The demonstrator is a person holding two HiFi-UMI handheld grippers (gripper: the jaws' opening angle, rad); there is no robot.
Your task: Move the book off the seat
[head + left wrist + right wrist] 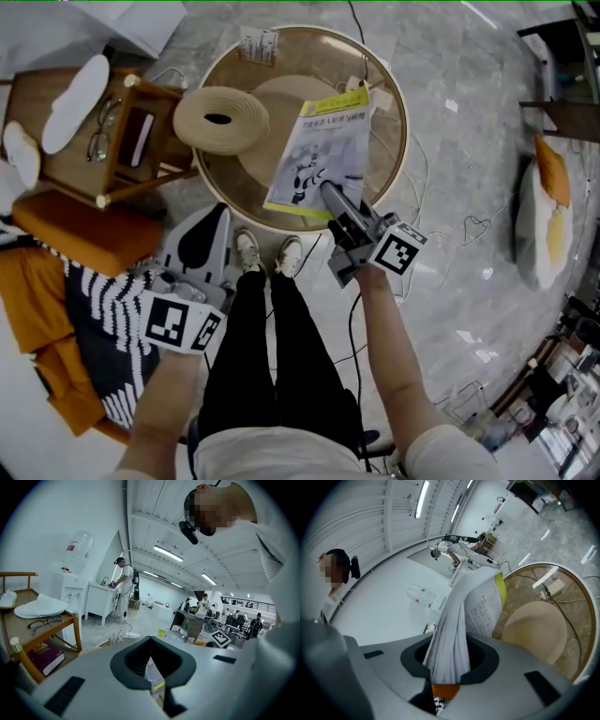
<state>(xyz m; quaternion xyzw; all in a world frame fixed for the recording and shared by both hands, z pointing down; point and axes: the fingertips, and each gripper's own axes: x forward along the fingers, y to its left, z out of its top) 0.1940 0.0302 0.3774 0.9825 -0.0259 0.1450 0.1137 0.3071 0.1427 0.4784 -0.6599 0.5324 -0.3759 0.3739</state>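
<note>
Thin white paperback book with a yellow-green band across one end, glossy cover, dark print and a line drawing. It sits at centre frame in the head view, above a round brown-tinted see-through tabletop with a pale rim. Whether the book touches the top or hangs clear cannot be told. Its long axis runs from the lower centre up and slightly right. The banded end points away from the person.

Right gripper, grey plastic with a black-and-white marker cube, pinches the book's near end. In the right gripper view the soft fanned pages fill the dark-lined notch between the jaws, and the text page curls to the right.

Left gripper, same grey shell, is at lower left, just off the table rim. Its jaws show only a narrow slit between them and hold nothing. A sliver of the book shows through that slit in the left gripper view.

Round woven straw cushion, coiled and ridged with a dark central hole, lies on the table's upper-left part, beside the book and apart from it. A smooth beige dome shows under the top, partly covered by the book and cushion.

Cables show through the top. The floor is glossy grey marble.
</note>
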